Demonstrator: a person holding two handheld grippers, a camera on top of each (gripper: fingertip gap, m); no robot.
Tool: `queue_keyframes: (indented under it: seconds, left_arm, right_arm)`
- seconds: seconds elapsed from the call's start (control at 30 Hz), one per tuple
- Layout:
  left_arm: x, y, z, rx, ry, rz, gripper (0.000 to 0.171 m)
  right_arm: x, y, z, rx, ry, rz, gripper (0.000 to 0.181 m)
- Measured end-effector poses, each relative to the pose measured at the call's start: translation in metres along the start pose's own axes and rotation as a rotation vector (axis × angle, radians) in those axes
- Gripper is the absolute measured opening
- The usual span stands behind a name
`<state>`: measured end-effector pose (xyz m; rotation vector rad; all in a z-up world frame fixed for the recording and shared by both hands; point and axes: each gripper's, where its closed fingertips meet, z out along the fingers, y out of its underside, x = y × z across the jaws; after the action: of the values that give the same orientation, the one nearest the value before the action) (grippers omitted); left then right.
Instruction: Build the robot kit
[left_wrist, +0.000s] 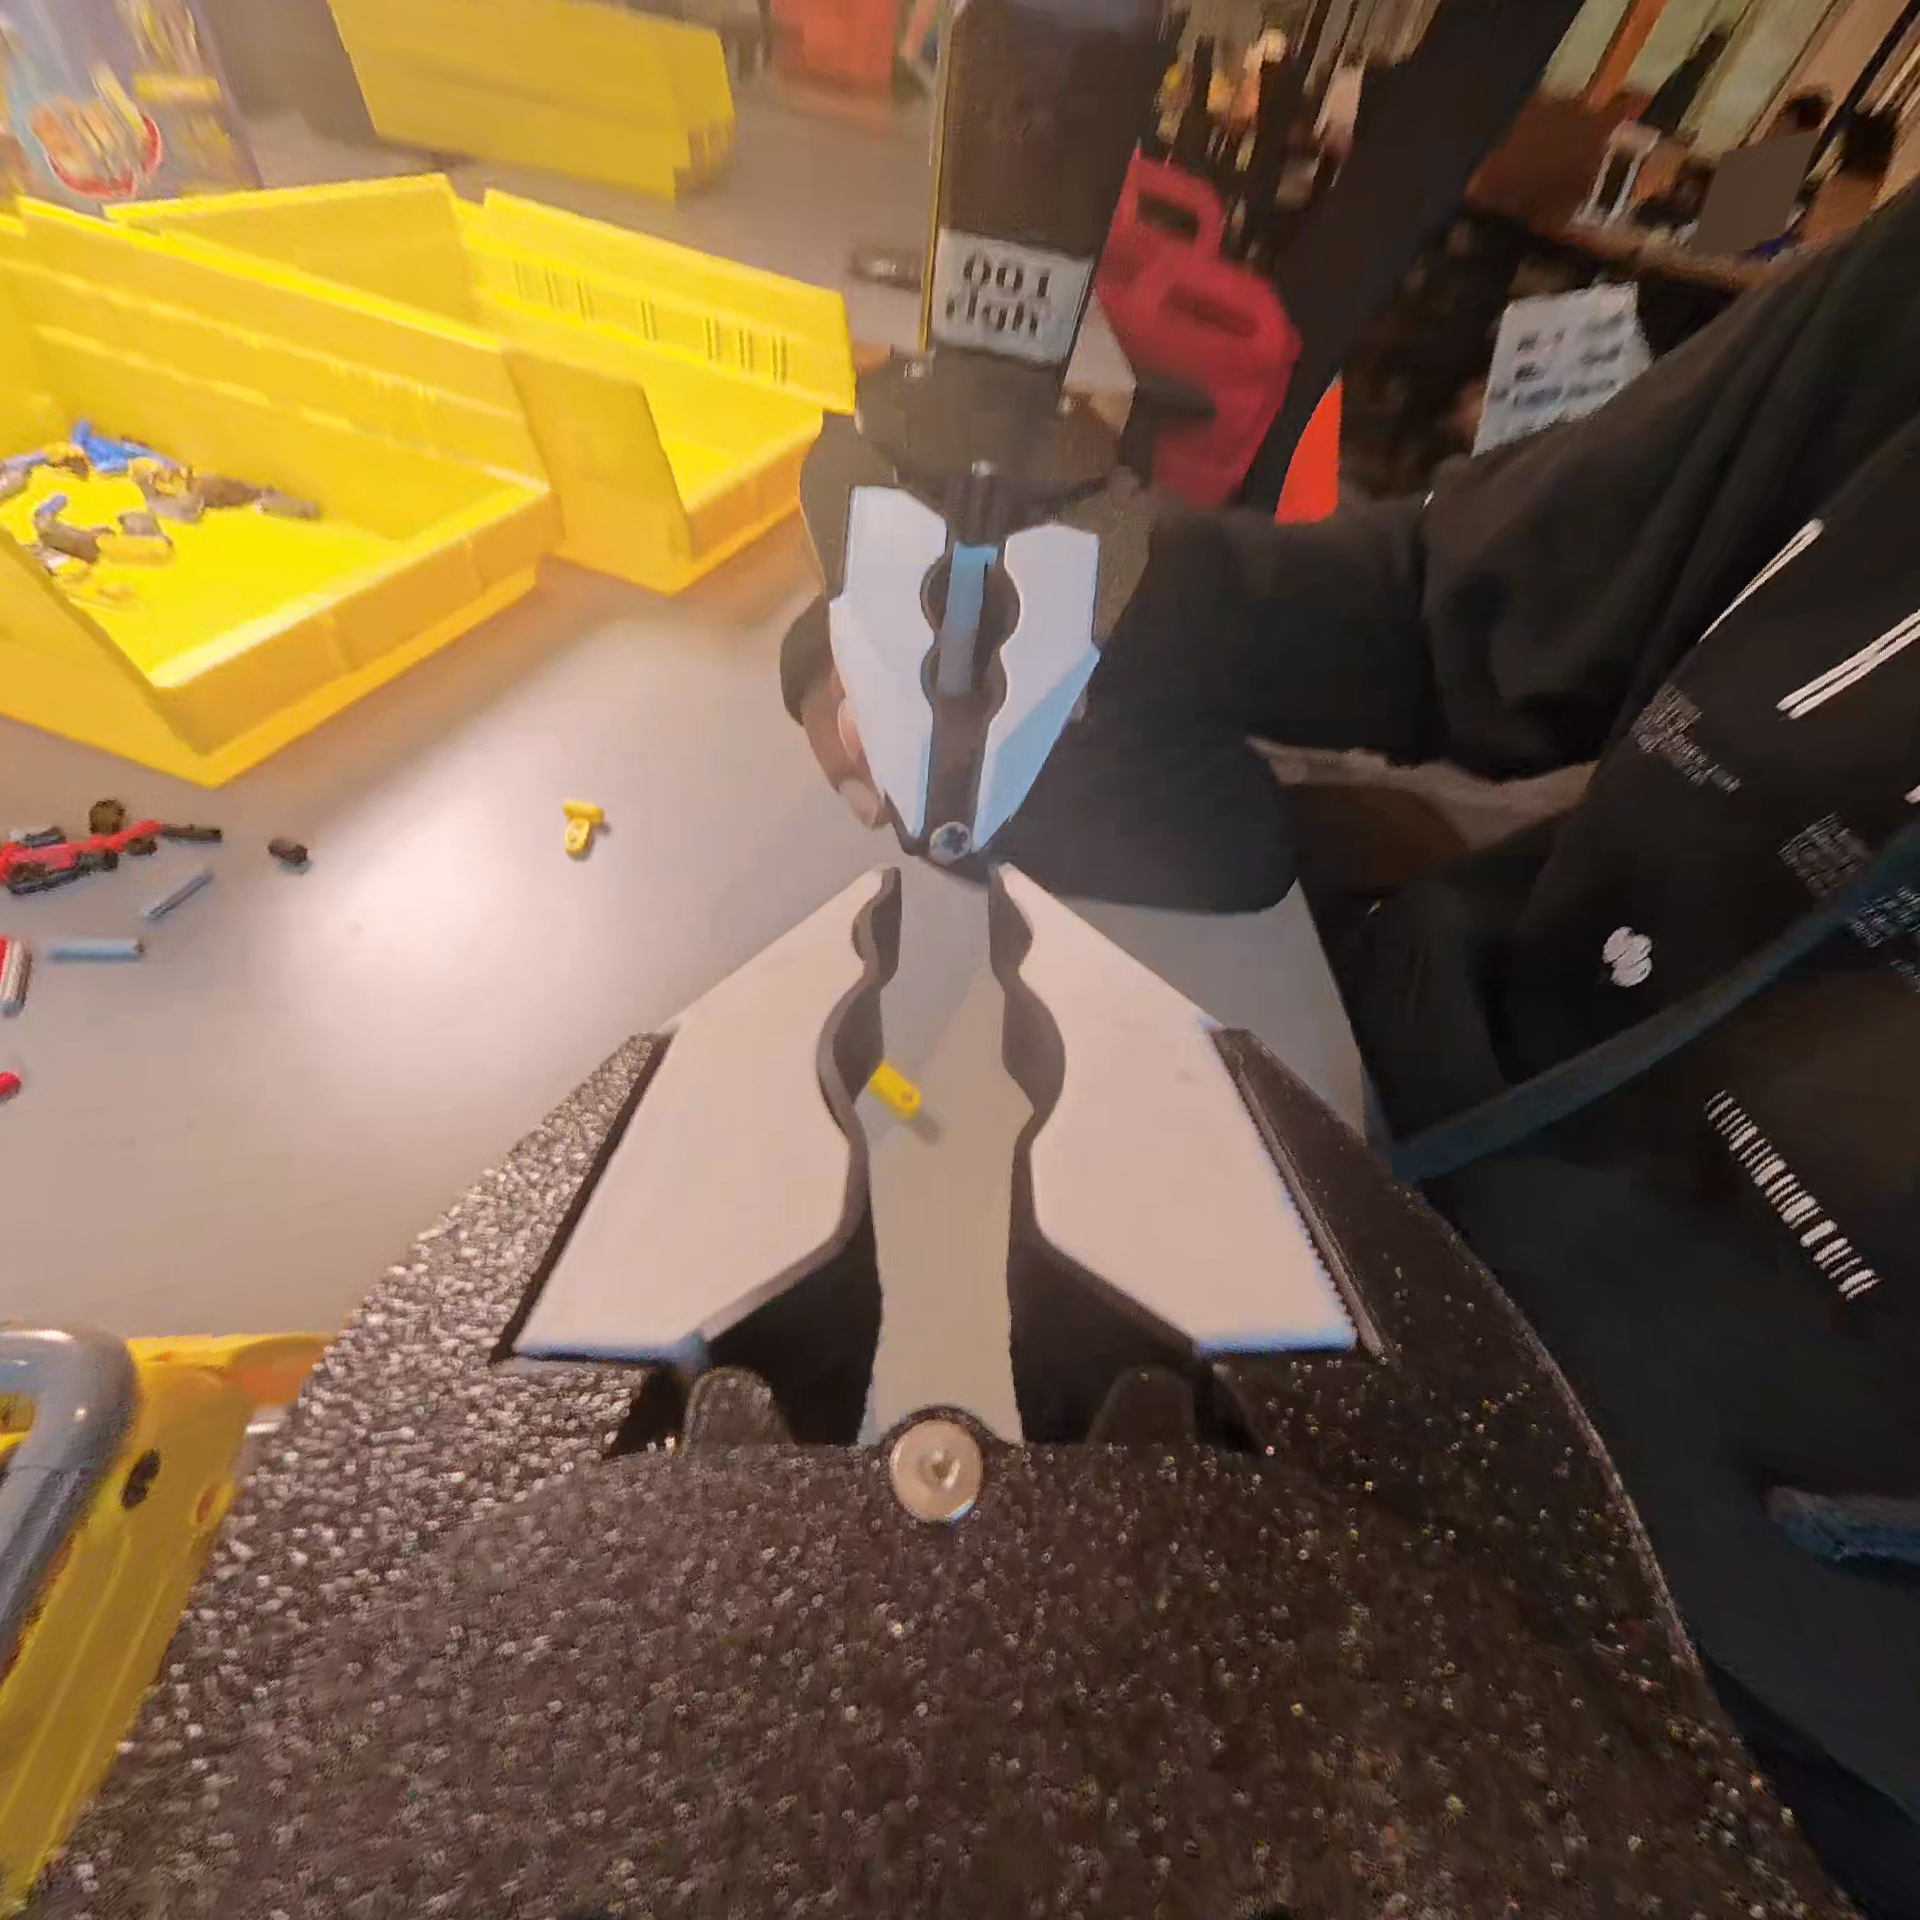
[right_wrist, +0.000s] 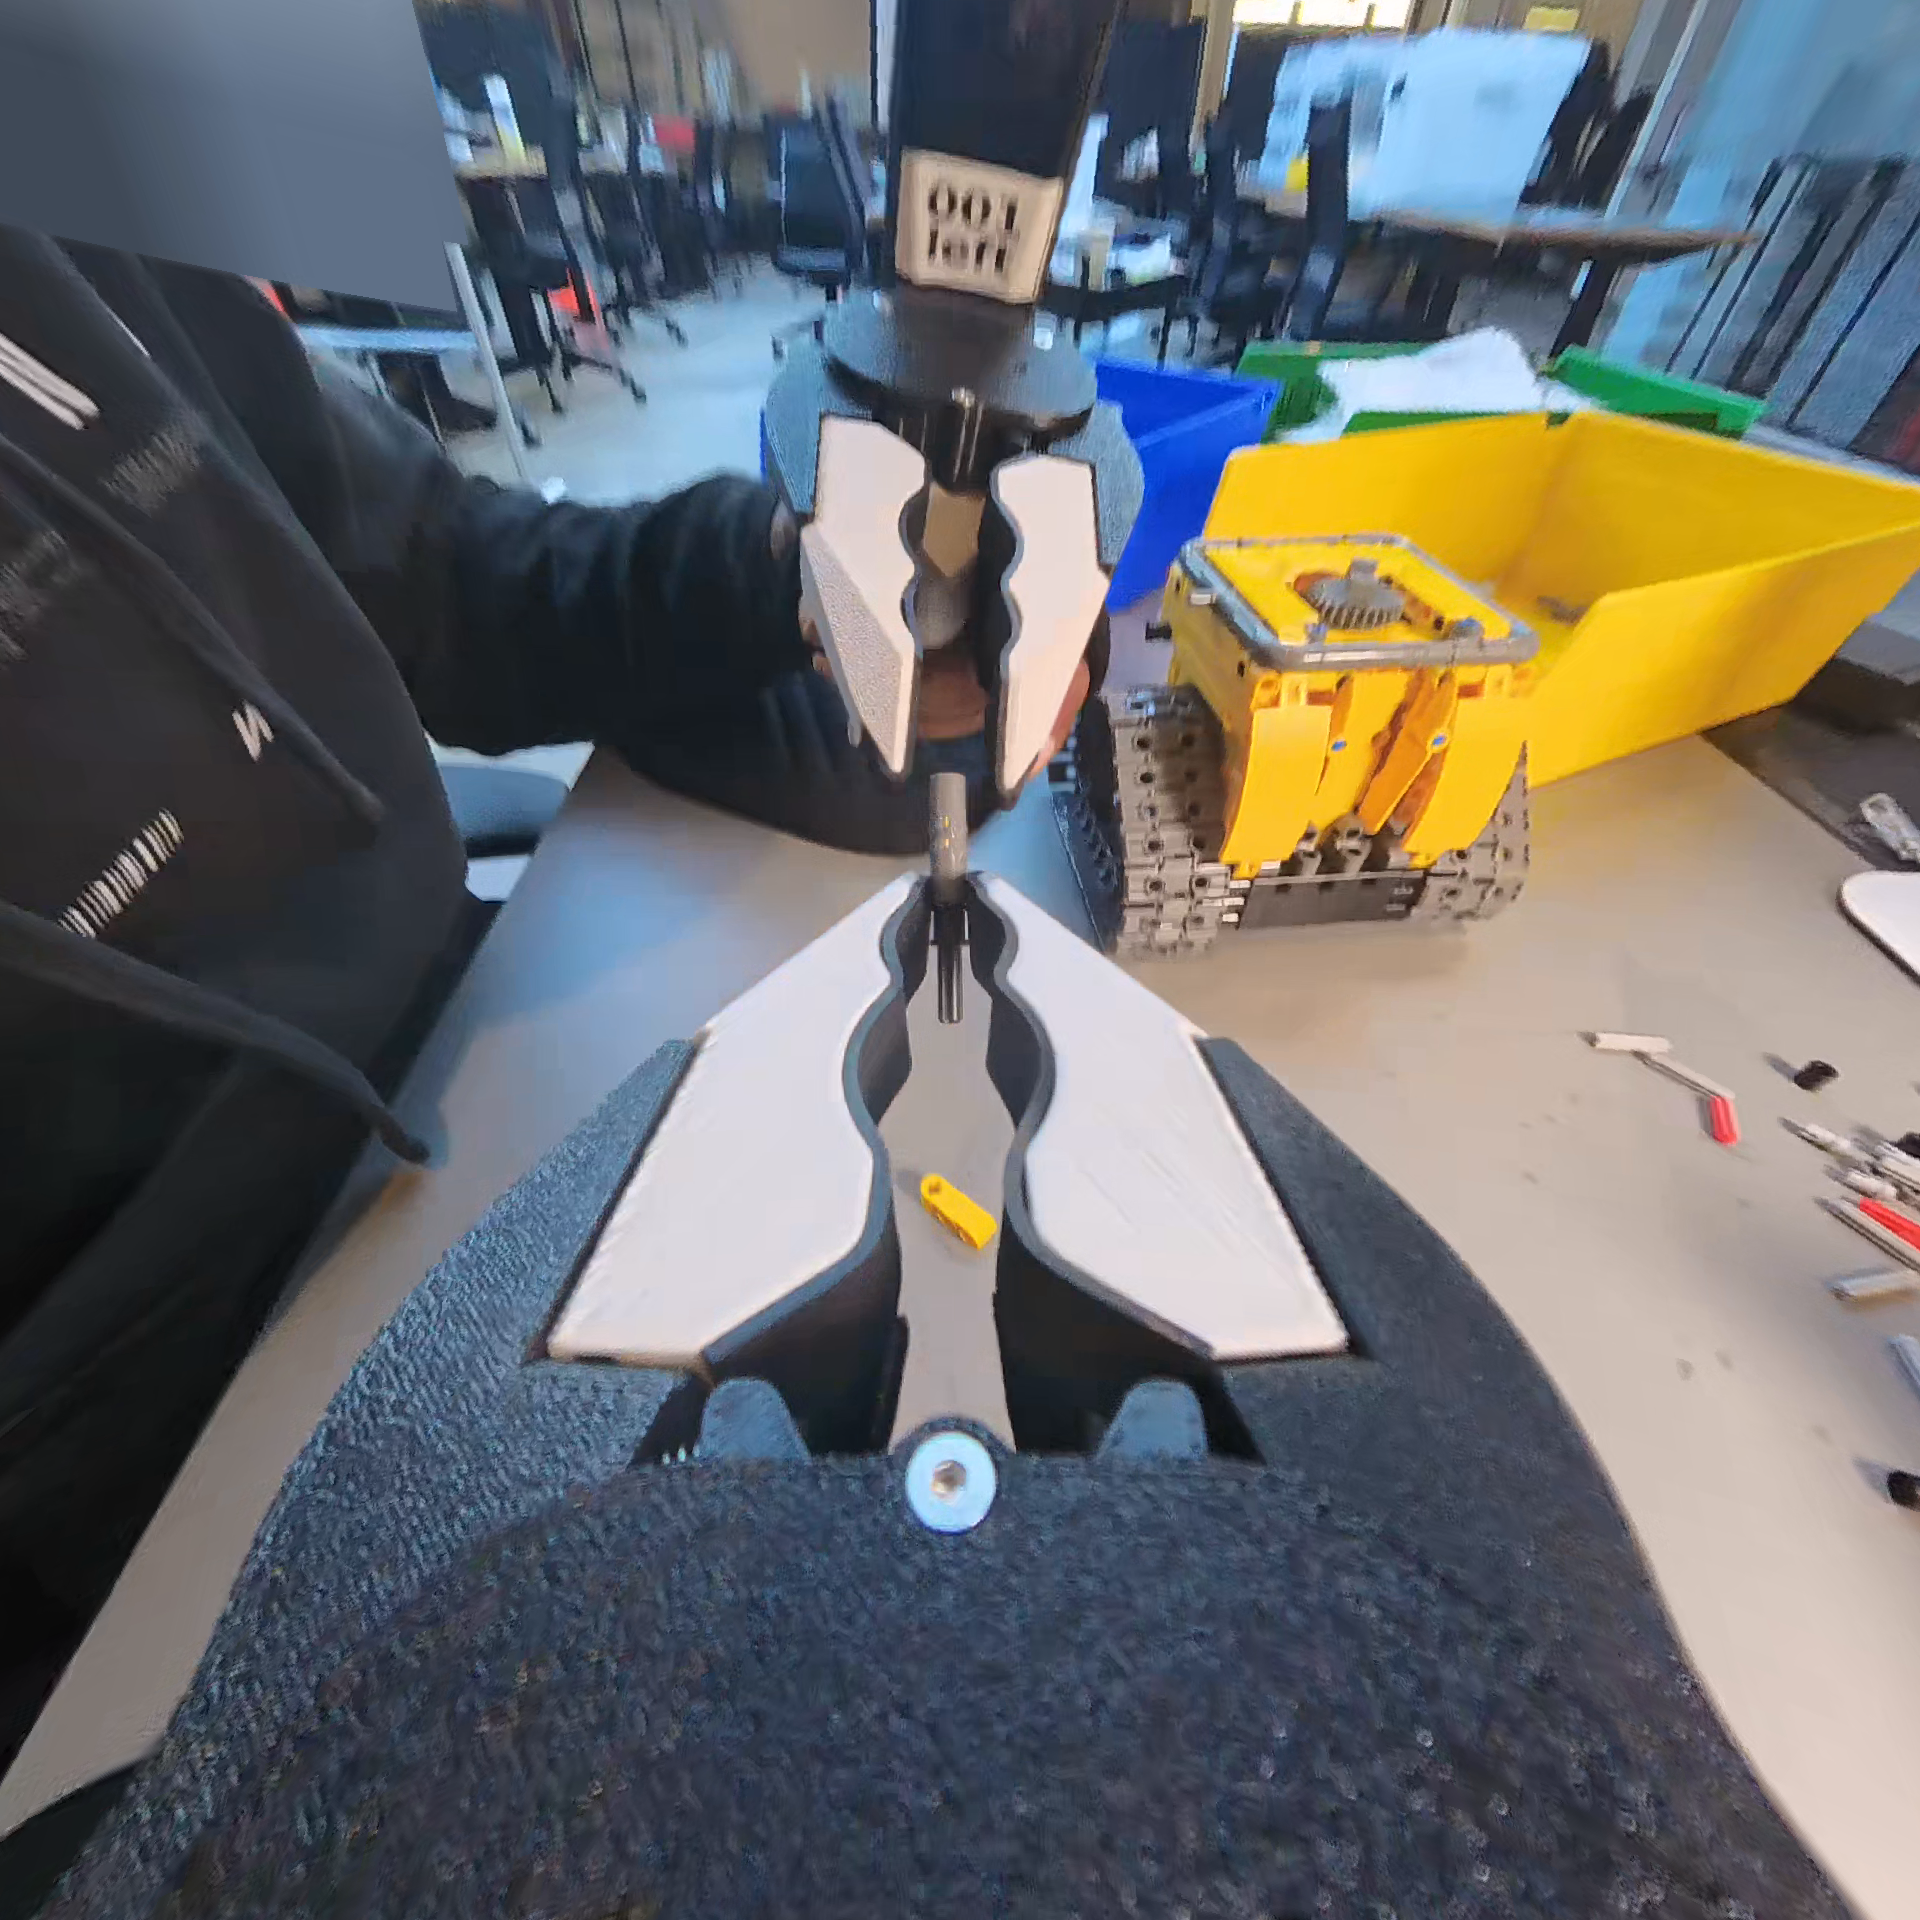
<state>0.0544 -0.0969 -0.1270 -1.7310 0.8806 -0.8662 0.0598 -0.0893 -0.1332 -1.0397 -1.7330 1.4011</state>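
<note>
Because the dark pin (right_wrist: 948, 935) is pinched only at the very tips of the right tongs (right_wrist: 948, 885), which are closed on it partway along, I judge the hold slender: a sideways push could make the pin swivel or slide out. Its free end points at the left tongs (left_wrist: 945, 878), whose jaws stand parted with nothing between them, their tips just short of that end. I cannot tell whether they touch it. If those jaws met the pin off its line, they could lever it loose. Both tongs hang above the grey desk (right_wrist: 1455, 1091), and a small yellow piece (right_wrist: 958, 1208) lies directly beneath, so a dropped pin might bounce or roll toward the person's dark sleeve at the desk edge. Farther out stand a yellow tracked model (right_wrist: 1340, 727) and yellow bins (left_wrist: 312, 520), with loose small parts scattered about.
</note>
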Motion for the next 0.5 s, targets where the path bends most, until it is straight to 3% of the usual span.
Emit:
queue_keyframes:
  seconds: [0.17,0.5]
  left_arm:
    - [0.006,-0.018,0.004,0.07,0.013,0.027,0.006]
    - [-0.007,0.007,0.025,-0.104,0.024,-0.009,0.005]
  right_arm:
    - [-0.003,-0.006,0.004,0.054,-0.018,0.001,0.007]
    - [0.005,0.021,0.007,-0.089,-0.08,0.066,0.008]
